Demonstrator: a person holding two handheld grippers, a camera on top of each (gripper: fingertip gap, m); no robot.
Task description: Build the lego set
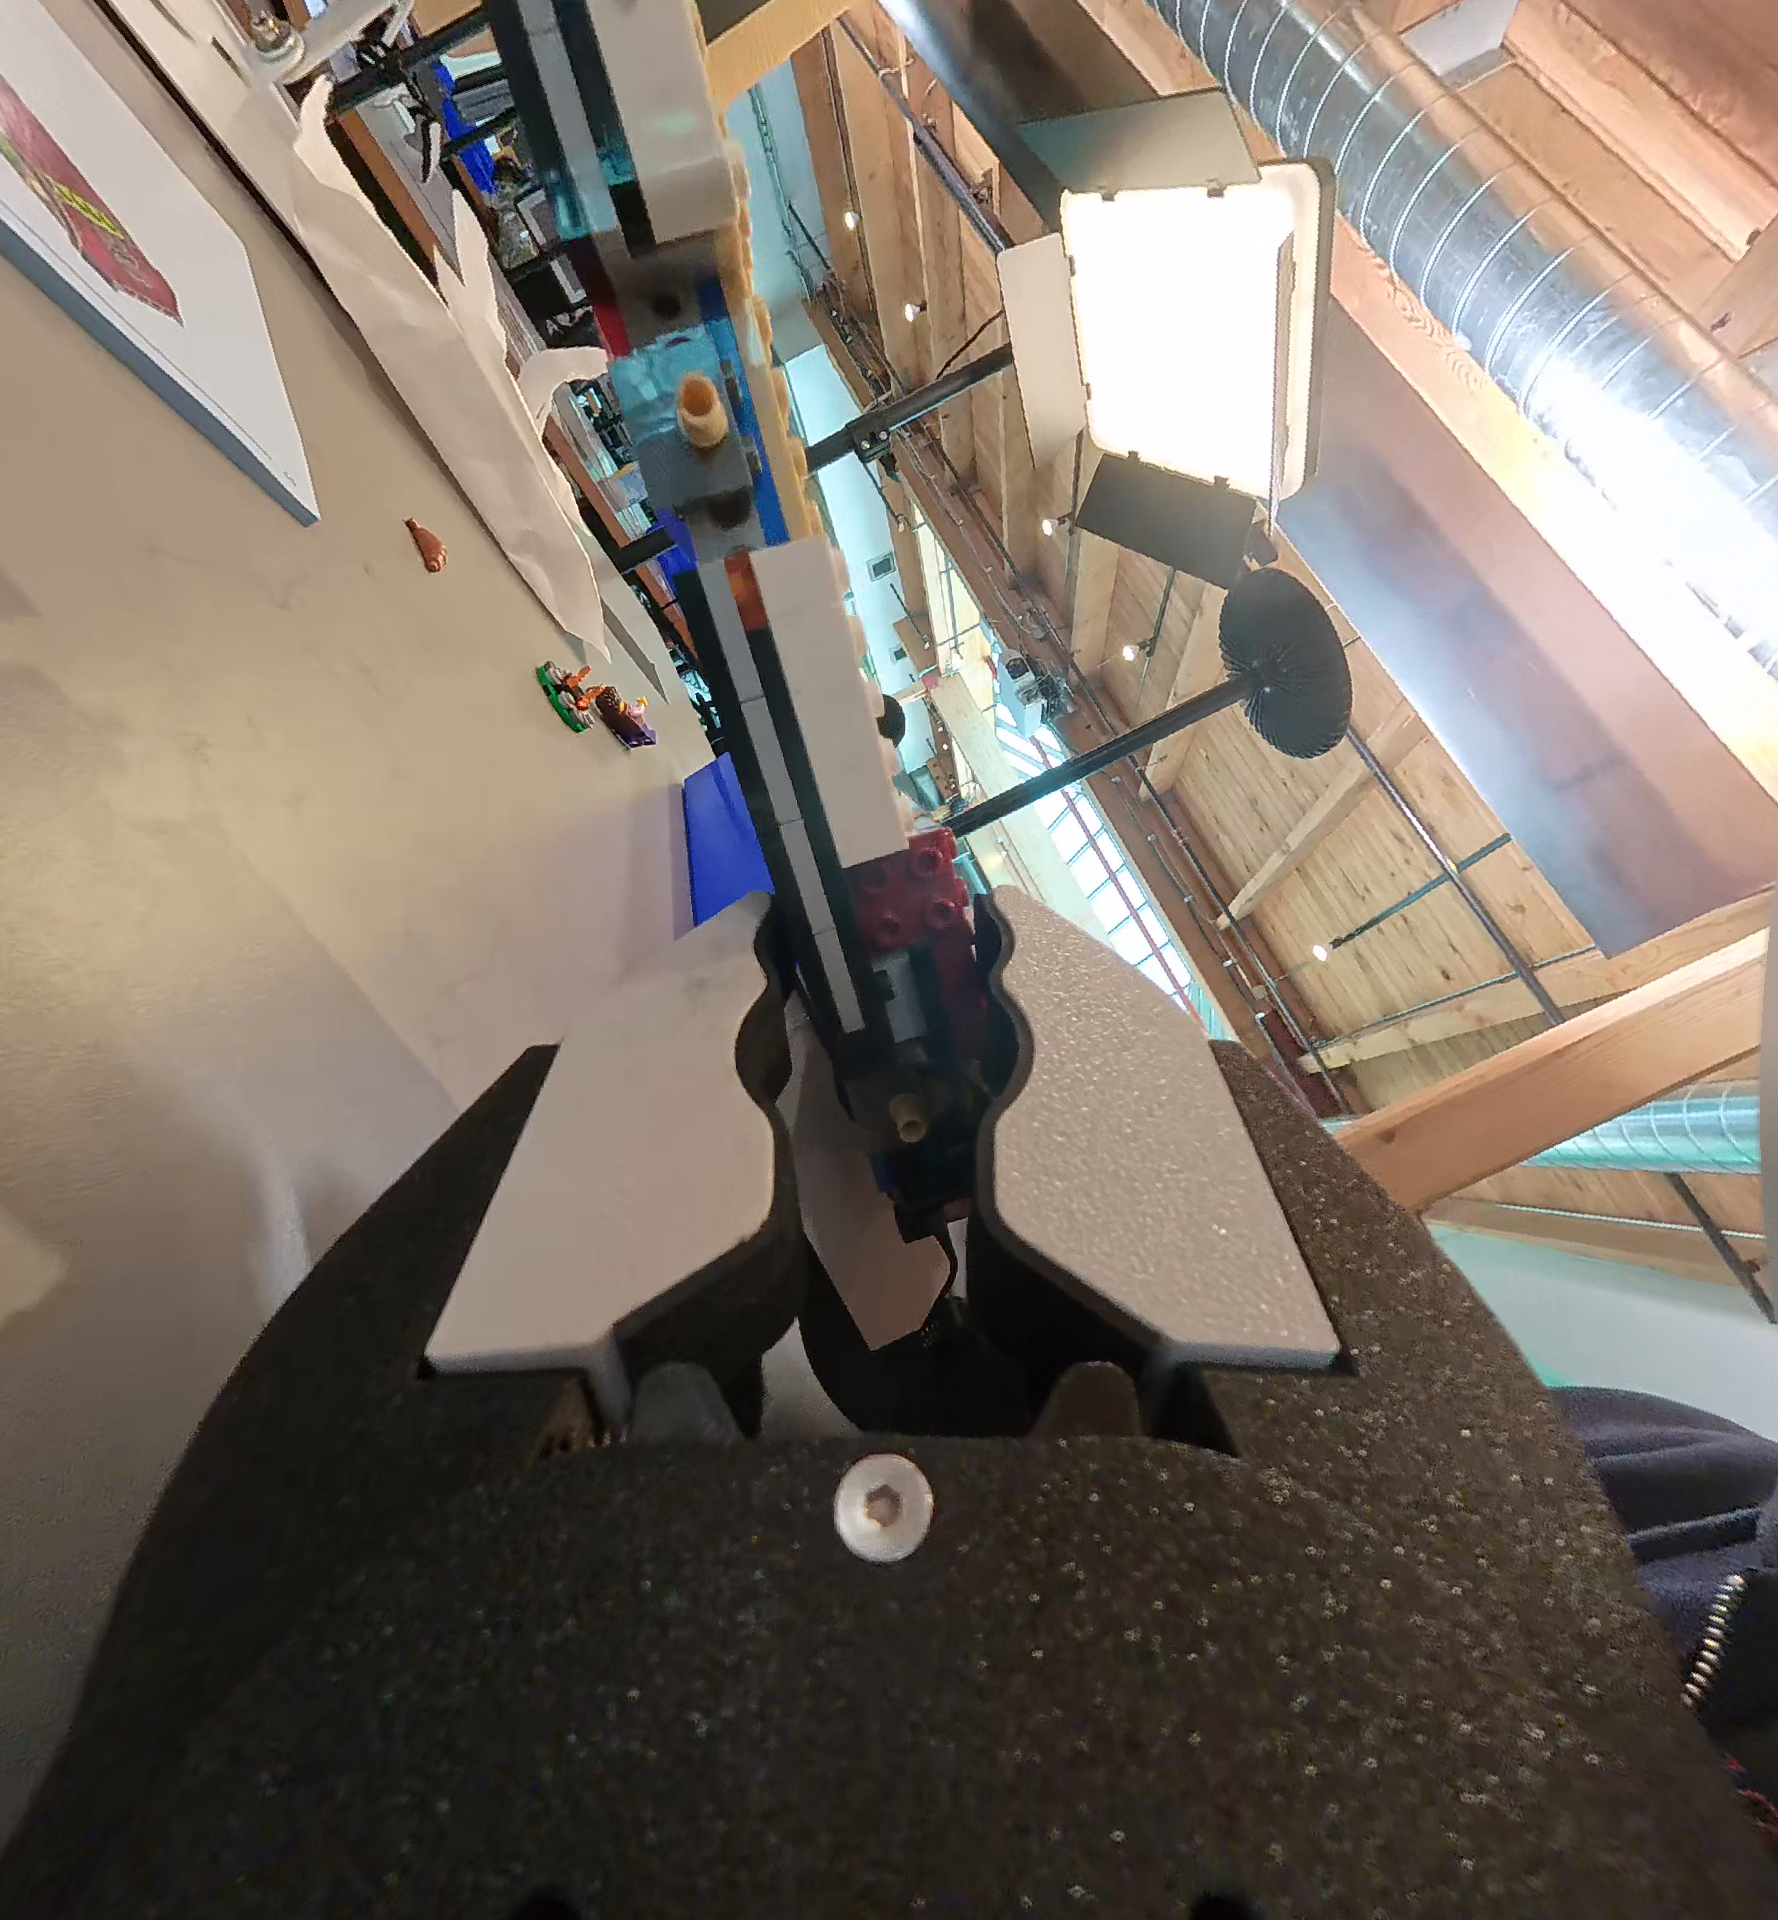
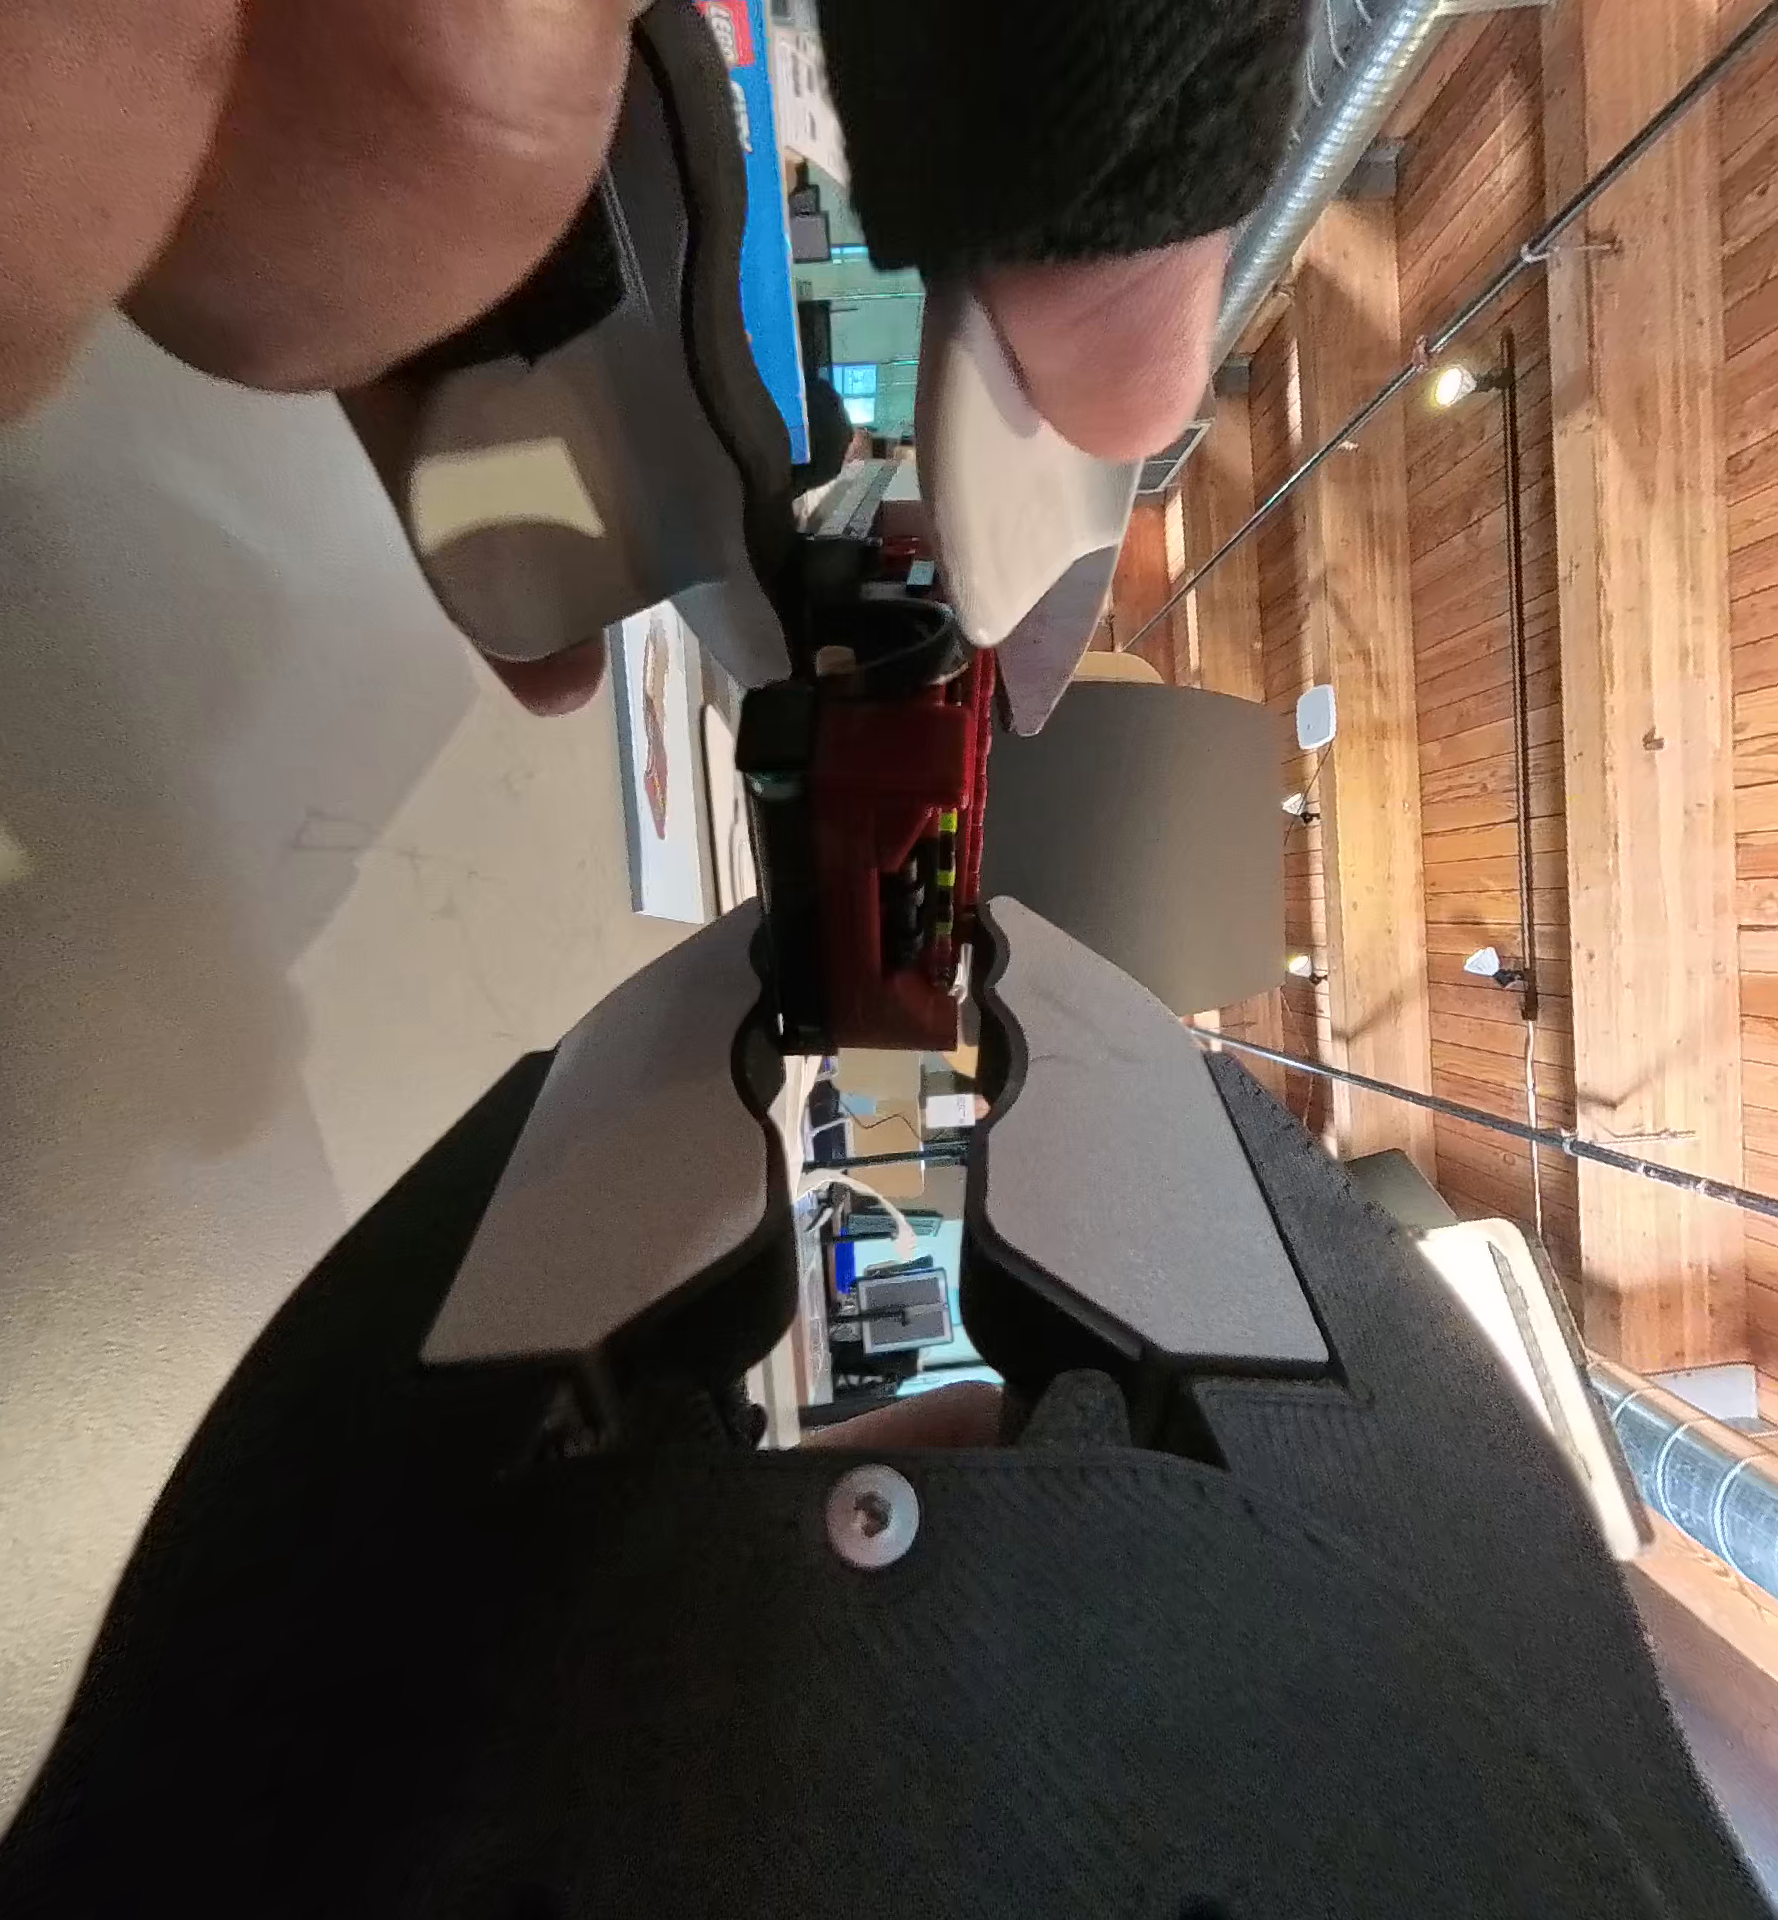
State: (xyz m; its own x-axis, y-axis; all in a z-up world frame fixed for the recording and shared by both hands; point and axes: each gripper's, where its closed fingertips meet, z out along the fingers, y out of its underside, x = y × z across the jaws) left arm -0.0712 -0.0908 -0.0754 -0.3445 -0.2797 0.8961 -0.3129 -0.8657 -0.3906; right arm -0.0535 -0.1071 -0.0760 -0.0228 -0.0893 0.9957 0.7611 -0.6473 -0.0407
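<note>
Both grippers grip one long brick-built model held in the air above the table. In the left wrist view, my left gripper (image 1: 880, 935) is shut on the model's dark red end (image 1: 916, 883). A white, grey and black body (image 1: 812, 707) stretches away from the jaws. In the right wrist view, my right gripper (image 2: 874, 956) is shut on a dark red and black end of the model (image 2: 864, 831), with pads against both sides. The left gripper's fingers (image 2: 594, 520) clamp the model's far end, with a person's hand (image 2: 241, 187) behind them.
A beige table (image 1: 189, 831) carries an instruction booklet (image 1: 137, 260), crumpled white paper bags (image 1: 449, 343), a small brown piece (image 1: 428, 545), small built figures (image 1: 594, 707) and a blue part (image 1: 724, 842). A lit light panel (image 1: 1176, 322) stands on the right. A grey chair back (image 2: 1134, 842) is beyond. Left and right tips are no more than a few centimetres apart.
</note>
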